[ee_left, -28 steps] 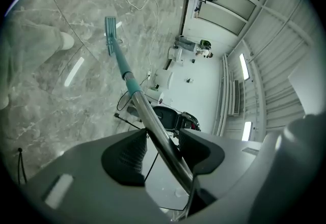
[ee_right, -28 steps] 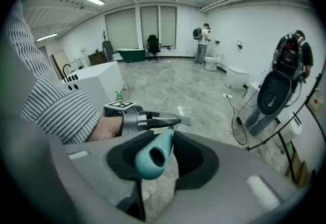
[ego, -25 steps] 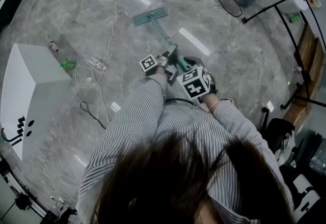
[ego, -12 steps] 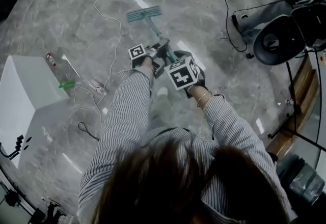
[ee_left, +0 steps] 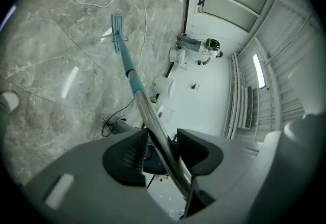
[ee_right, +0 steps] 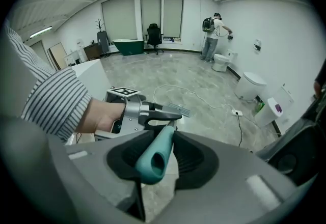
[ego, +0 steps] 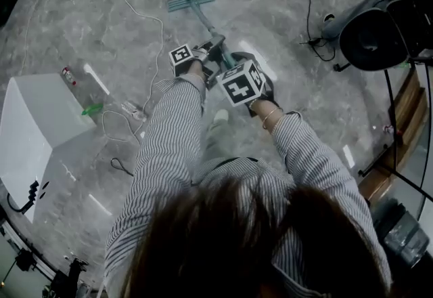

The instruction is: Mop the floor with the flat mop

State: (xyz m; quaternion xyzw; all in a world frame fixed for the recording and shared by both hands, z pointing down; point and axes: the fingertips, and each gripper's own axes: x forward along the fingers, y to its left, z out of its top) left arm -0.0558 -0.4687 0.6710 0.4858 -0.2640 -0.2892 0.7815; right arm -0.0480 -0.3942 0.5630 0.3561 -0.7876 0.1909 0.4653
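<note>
A flat mop lies with its teal head [ego: 191, 1] on the grey marble floor ahead of me, its pole [ego: 205, 28] sloping back to my hands. My left gripper [ego: 210, 53] is shut on the metal pole [ee_left: 153, 121], lower down the shaft. My right gripper [ego: 238, 72] is shut on the teal handle end [ee_right: 155, 151], just behind the left one. In the left gripper view the mop head [ee_left: 117, 32] rests flat far down the pole. The right gripper view shows the left gripper [ee_right: 153, 112] ahead of it.
A white box [ego: 37, 131] stands on the floor at my left, with small bottles [ego: 67, 76] and a white cable [ego: 145, 19] nearby. A round black stand [ego: 379, 29] and tripod legs crowd the right. A person [ee_right: 213, 37] stands by a toilet at the far wall.
The mop head has slid a little farther away and up the view, with both grippers following. My head view has shifted, bringing the black stand closer at the right.
</note>
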